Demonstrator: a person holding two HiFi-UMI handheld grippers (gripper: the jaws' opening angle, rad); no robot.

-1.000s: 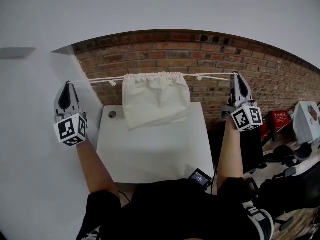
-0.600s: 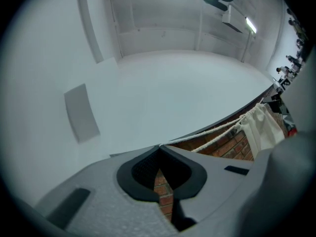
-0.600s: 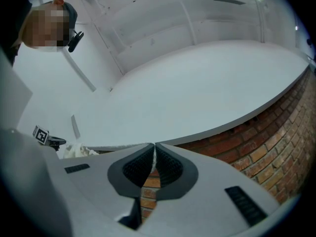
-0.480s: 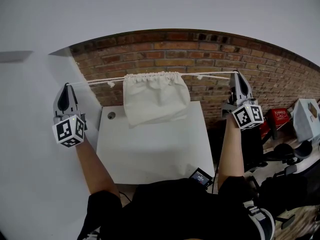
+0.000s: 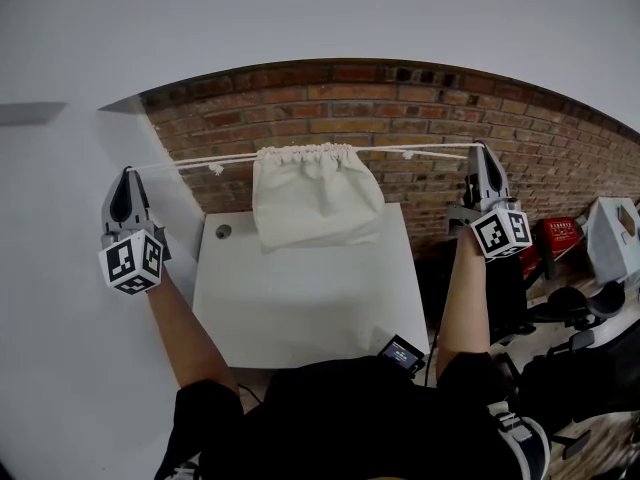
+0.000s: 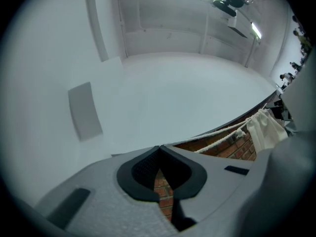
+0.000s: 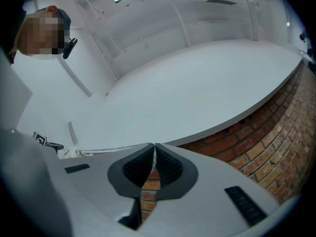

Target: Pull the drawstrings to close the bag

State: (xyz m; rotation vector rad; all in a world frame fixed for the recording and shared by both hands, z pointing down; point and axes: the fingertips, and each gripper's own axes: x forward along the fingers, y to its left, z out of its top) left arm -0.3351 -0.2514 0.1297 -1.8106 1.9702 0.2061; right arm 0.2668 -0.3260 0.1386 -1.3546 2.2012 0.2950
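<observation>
drawstrings [image 5: 215, 159] are stretched taut left-to-right across the upper middle of the frame, each end pinched in the closed jaws of the left gripper [image 5: 127, 171] and right gripper [image 5: 478, 151], with the gathered bag [image 5: 318, 198] hung roughly midway between them.

Bag [image 5: 315, 203] hangs on drawstrings [image 5: 425, 152] between left tongs [image 5: 127, 169] and right tongs [image 5: 480, 147].

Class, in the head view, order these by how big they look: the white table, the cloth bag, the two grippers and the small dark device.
1. white table
2. cloth bag
3. left gripper and right gripper: these look alike, so they are not ranked apart
4. small dark device
</observation>
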